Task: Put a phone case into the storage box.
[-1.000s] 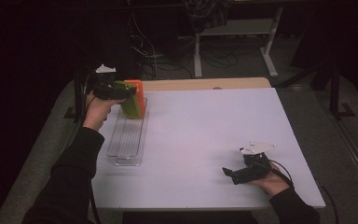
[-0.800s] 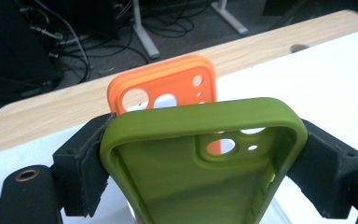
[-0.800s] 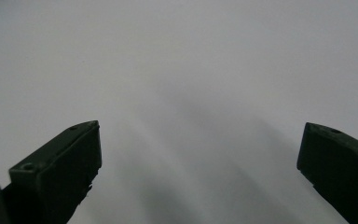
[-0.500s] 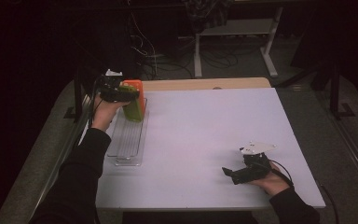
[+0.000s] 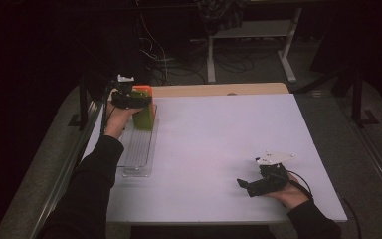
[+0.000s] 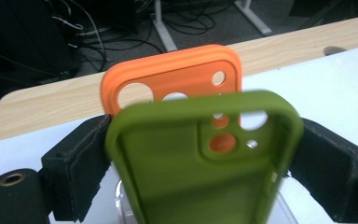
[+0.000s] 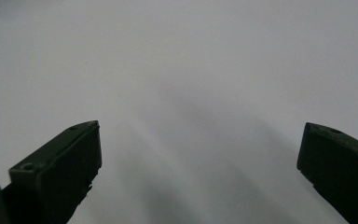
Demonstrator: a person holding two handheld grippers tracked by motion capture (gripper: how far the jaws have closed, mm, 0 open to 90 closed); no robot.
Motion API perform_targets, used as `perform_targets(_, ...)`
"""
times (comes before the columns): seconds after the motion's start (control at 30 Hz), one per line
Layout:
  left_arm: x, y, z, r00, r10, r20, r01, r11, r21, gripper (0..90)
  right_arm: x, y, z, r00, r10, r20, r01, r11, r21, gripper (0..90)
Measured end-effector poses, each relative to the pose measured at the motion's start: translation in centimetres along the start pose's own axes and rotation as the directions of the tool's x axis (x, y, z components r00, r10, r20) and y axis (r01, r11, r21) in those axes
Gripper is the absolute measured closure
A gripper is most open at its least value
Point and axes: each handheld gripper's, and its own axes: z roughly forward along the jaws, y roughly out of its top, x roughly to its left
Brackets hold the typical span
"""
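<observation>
A green phone case [image 6: 191, 163] stands upright between the jaws of my left gripper [image 6: 200, 154], just in front of an orange phone case [image 6: 168, 74]. The jaws have just been opening, and the pads sit at the green case's sides without clearly pressing on it. In the high view the left gripper [image 5: 142, 102] is at the far end of a clear slotted rack [image 5: 138, 149], where the green case [image 5: 143, 117] and the orange case [image 5: 142, 89] stand. My right gripper [image 5: 242, 185] rests open on the white table [image 5: 219, 139] near the front right, with nothing between its jaws [image 7: 198, 154].
A wooden strip [image 5: 219, 89] runs along the table's far edge. Beyond it on the dark floor are desk legs [image 5: 211, 59] and loose cables. The rack's near slots hold nothing.
The left hand has moved a little right and down, bringing the green case to the rack by the orange one. The right hand has kept still.
</observation>
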Motion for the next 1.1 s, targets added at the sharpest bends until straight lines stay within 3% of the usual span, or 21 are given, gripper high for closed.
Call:
perform_targets(0.33, 0.1, 0.1, -0.6, 0.9996, 0.009, 0.027, -0.009, 0.9998, -0.019, 4.9, 0.1, 0.0, 0.0, 1.0, -0.001, -0.001, 0.001, 1.0, 0.004, 0.0)
perform_targets(0.53, 0.4, 0.2, -2.2, 0.9942, 0.038, 0.101, -0.033, 0.9983, -0.047, 4.1, 0.1, 0.0, 0.0, 1.0, -0.008, 0.0, 0.008, 1.0, 0.006, 0.0)
perform_targets(0.6, 0.4, 0.2, -2.6, 0.9906, 0.042, 0.13, -0.036, 0.998, -0.051, 3.0, 0.1, 0.0, 0.0, 1.0, -0.006, -0.001, 0.006, 1.0, 0.006, 0.0)
perform_targets(0.87, 0.0, 0.0, -4.5, 0.9682, 0.124, 0.217, -0.114, 0.9918, -0.059, 0.0, 0.1, 0.0, 0.0, 1.0, -0.006, 0.0, 0.006, 1.0, 0.007, 0.0)
perform_targets(1.1, -0.9, -0.4, -5.9, 0.9453, 0.137, 0.296, -0.125, 0.9904, -0.059, 0.0, 0.1, 0.1, -0.1, 0.9999, -0.011, 0.0, 0.011, 1.0, 0.004, 0.0)
